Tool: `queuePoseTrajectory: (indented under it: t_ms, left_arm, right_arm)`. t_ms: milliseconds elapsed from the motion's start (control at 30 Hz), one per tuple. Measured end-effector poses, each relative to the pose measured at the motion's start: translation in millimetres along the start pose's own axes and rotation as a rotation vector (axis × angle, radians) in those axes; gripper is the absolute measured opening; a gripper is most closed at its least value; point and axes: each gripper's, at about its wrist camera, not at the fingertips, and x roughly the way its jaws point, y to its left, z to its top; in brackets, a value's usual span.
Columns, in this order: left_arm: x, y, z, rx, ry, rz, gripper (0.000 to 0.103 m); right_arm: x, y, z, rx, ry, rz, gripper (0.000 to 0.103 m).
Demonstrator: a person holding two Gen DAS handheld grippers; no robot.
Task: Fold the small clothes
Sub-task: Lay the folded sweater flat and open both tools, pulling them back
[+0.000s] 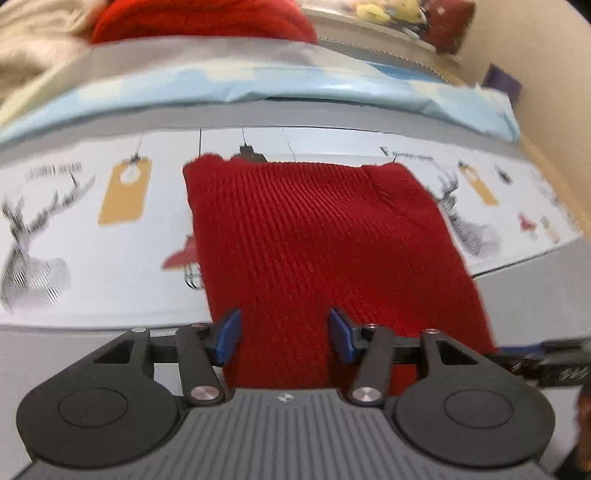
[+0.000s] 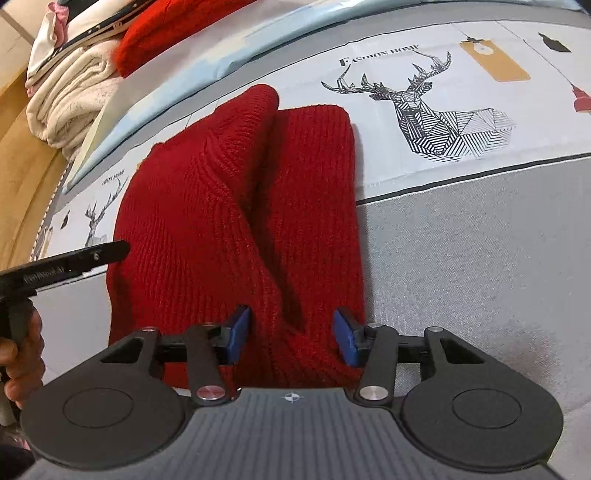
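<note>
- While both grippers stand over its near end, the red knitted garment (image 1: 317, 240) lies on the bed cover (image 1: 92, 277), reaching from the printed white band across onto the plain grey strip along the cover's near edge.
- From the left wrist camera, the left gripper (image 1: 284, 338) has its blue pads (image 1: 228, 334) spread wide, with the knit showing in the gap between them; neither pad visibly pinches the cloth.
- From the right wrist camera, the right gripper (image 2: 291, 339) is likewise spread wide over the garment's near right corner, where a raised fold runs lengthwise up the garment; whether the pads touch the knit I cannot tell.
- In that same view the left gripper's black finger reaches in from the left edge, touching or just above the garment's left side, and part of the person's hand (image 2: 22, 354) shows beneath it.
- A geometric deer print (image 2: 424, 110) sits on the white band just right of the garment.
- Toward the cover's far edge lie a pale blue folded sheet (image 1: 258, 85), a cream towel (image 2: 70, 96) and another red cloth (image 1: 199, 18).
</note>
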Motion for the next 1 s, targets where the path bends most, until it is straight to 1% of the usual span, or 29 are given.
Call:
queuePoseTrajectory:
  t_ms: [33, 100, 133, 167, 200, 233, 333, 400, 433, 467, 500, 533, 600, 633, 700, 733, 767, 867, 1000]
  left_arm:
    - [-2, 0, -1, -0.001, -0.004, -0.012, 0.058]
    - [-5, -3, -5, 0.029, -0.014, 0.0, 0.058]
    - [-5, -3, -8, 0.043, -0.014, 0.005, 0.06]
    - [-5, -4, -11, 0.053, -0.006, 0.014, 0.067]
    - [-5, -2, -14, 0.053, 0.008, 0.026, 0.071]
    - [-7, -2, -17, 0.047, 0.023, 0.034, 0.073]
    - [-27, -7, -24, 0.08, 0.033, 0.075, 0.071]
    - [-52, -15, -29, 0.128, 0.004, 0.116, 0.074]
    - [-65, -19, -31, 0.145, -0.016, 0.143, 0.077]
    - [-80, -23, -35, 0.156, -0.044, 0.167, 0.082]
    - [-97, -26, -39, 0.161, -0.083, 0.18, 0.085]
    - [-114, -30, -46, 0.164, -0.128, 0.187, 0.087]
    - [-144, -39, -62, 0.165, -0.21, 0.211, 0.089]
    - [-158, -43, -71, 0.157, -0.247, 0.214, 0.089]
    - [-184, -50, -93, 0.127, -0.309, 0.22, 0.089]
    - [-195, -55, -105, 0.115, -0.332, 0.234, 0.089]
    - [-205, -60, -117, 0.104, -0.349, 0.244, 0.089]
    - [-225, -72, -151, 0.083, -0.364, 0.209, 0.089]
    - [-231, -84, -186, 0.041, -0.358, 0.182, 0.089]
  right_arm:
    - [0, 0, 0, -0.004, 0.0, 0.0, 0.049]
    - [-2, -1, 1, -0.002, -0.002, 0.003, 0.048]
    - [-3, -1, 1, -0.001, -0.005, 0.003, 0.048]
    - [-6, 0, 1, -0.006, -0.012, -0.001, 0.048]
    - [-8, 1, 0, -0.017, -0.019, -0.007, 0.048]
    - [-11, 3, 0, -0.037, -0.028, -0.02, 0.049]
    - [-23, 8, -5, -0.101, -0.047, -0.094, 0.059]
    - [-34, 8, -8, -0.138, -0.031, -0.186, 0.059]
    - [-41, 7, -9, -0.16, -0.03, -0.23, 0.056]
    - [-52, 8, -11, -0.181, -0.051, -0.264, 0.056]
    - [-63, 9, -13, -0.194, -0.084, -0.278, 0.056]
    - [-79, 13, -16, -0.206, -0.136, -0.281, 0.056]
    - [-112, 26, -27, -0.23, -0.243, -0.258, 0.056]
    - [-129, 33, -36, -0.246, -0.295, -0.245, 0.059]
    - [-160, 49, -60, -0.286, -0.392, -0.221, 0.07]
    - [-173, 57, -74, -0.306, -0.433, -0.213, 0.079]
    - [-184, 63, -88, -0.322, -0.47, -0.208, 0.083]
    - [-204, 75, -129, -0.341, -0.539, -0.186, 0.086]
    - [-203, 76, -173, -0.304, -0.564, -0.186, 0.087]
